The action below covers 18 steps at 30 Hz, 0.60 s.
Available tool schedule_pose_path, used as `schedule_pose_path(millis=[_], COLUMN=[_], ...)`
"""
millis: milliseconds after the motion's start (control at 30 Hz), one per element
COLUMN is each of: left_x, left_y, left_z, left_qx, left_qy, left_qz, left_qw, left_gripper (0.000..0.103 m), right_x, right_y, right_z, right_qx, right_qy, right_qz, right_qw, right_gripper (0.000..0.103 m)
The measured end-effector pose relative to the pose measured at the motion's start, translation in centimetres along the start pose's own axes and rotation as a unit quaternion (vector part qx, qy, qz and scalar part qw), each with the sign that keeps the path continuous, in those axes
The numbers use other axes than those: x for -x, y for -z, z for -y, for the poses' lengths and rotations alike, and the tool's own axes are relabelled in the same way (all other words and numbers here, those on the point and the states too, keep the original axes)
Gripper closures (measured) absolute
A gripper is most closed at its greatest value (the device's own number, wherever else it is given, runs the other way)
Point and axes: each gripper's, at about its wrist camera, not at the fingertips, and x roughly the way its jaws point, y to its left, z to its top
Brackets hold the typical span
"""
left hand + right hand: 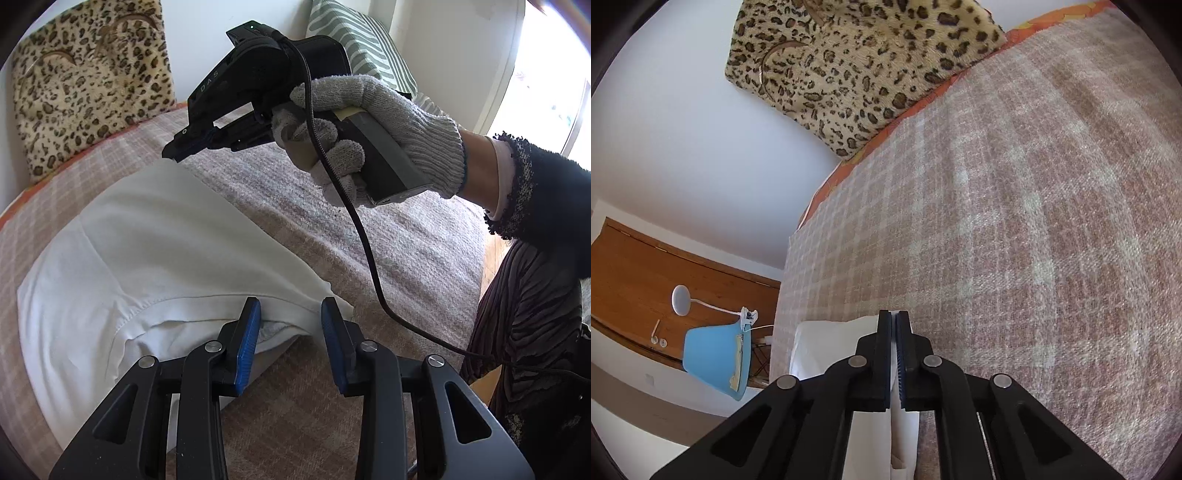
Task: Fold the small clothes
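White cloth [147, 258] lay on the bed [406, 240]; your right claw [894, 325] pinched its far edge, your left claw [291, 314] gaped wide, so lift slowly.

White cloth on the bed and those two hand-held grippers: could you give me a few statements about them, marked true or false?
1. The right hand-held gripper is shut on the white cloth. True.
2. The left hand-held gripper is clamped shut. False: its jaws stand open at the cloth's edge.
3. The cloth lies on a checked blanket. True.
4. The pillow at the wall is plain blue. False: it is leopard-patterned.
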Motion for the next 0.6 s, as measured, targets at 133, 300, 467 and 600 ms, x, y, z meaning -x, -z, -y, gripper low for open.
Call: schedule_pose_path(millis=[133, 300, 467, 600], left_x=[-0.6, -0.3, 0.0, 2.4], left_y=[0.3, 0.1, 0.5, 0.3], left_z=[0.4, 0.5, 0.5, -0.3], left_qx=[-0.002, -0.007, -0.001, 0.029], left_qy=[0.004, 0.005, 0.009, 0.023], left_qz=[-0.009, -0.006, -0.006, 0.021], left_qw=[0.9999, 0.9999, 0.9999, 0.9991], left_gripper=[0.071, 0.071, 0.071, 0.071], right_x=[0.0, -0.1, 2.0, 2.5], right_y=[-0.1, 0.0, 0.2, 1.9], right_z=[-1.4, -0.5, -0.7, -3.9], right_qx=[0.034, 0.020, 0.015, 0.094], right_qy=[0.027, 0.042, 0.040, 0.029], right_qz=[0.014, 0.022, 0.045, 0.032], right_qw=[0.999, 0.999, 0.998, 0.995], right_gripper=[0.103, 0.103, 0.100, 0.099])
